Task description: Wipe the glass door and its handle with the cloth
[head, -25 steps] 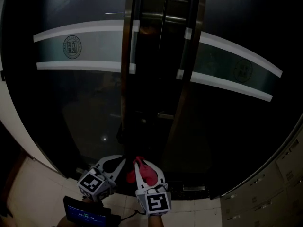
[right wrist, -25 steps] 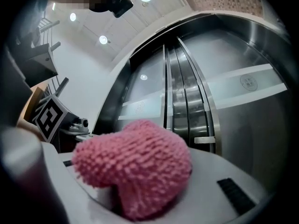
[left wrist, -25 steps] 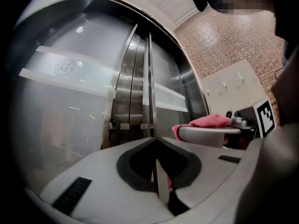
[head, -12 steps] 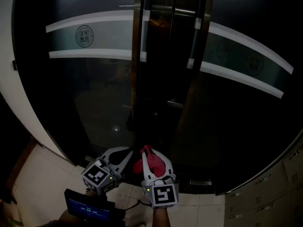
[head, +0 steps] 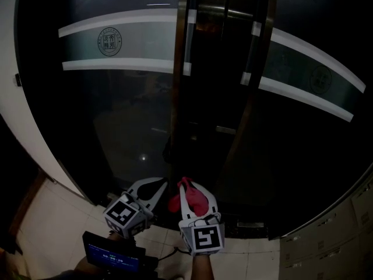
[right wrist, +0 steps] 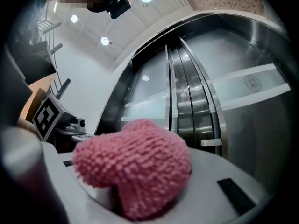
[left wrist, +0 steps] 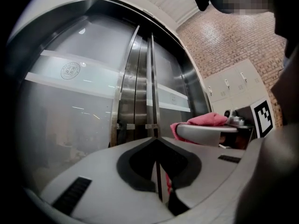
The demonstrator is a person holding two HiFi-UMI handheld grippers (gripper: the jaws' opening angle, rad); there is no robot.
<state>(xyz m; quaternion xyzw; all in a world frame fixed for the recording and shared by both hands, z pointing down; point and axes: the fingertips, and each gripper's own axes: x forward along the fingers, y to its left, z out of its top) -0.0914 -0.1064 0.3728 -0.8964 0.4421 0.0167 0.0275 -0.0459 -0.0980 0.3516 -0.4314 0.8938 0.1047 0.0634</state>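
Two dark glass door panes [head: 116, 109] meet at a metal frame, each crossed by a frosted white band [head: 134, 45]. On either side of the seam stands a vertical handle, one on the left [head: 187, 39] and one on the right [head: 254, 48]. Low in the head view, my right gripper [head: 186, 184] is shut on a pink cloth [head: 195, 200], a fluffy wad [right wrist: 135, 164] that fills the right gripper view. My left gripper [head: 164, 183] is beside it, shut with nothing in it [left wrist: 157, 140]. Both grippers point at the foot of the doors, a short way off the glass.
Pale floor tiles [head: 52, 226] lie below the doors. A white wall edge [head: 7, 98] runs at the left. Lockers [head: 344, 232] stand at the lower right, by a brick wall [left wrist: 233, 45]. A small lit screen [head: 111, 255] sits under my left gripper.
The doors and both grippers have shifted right and slightly up in the head view. The cloth stays clamped in the right gripper and the left stays shut.
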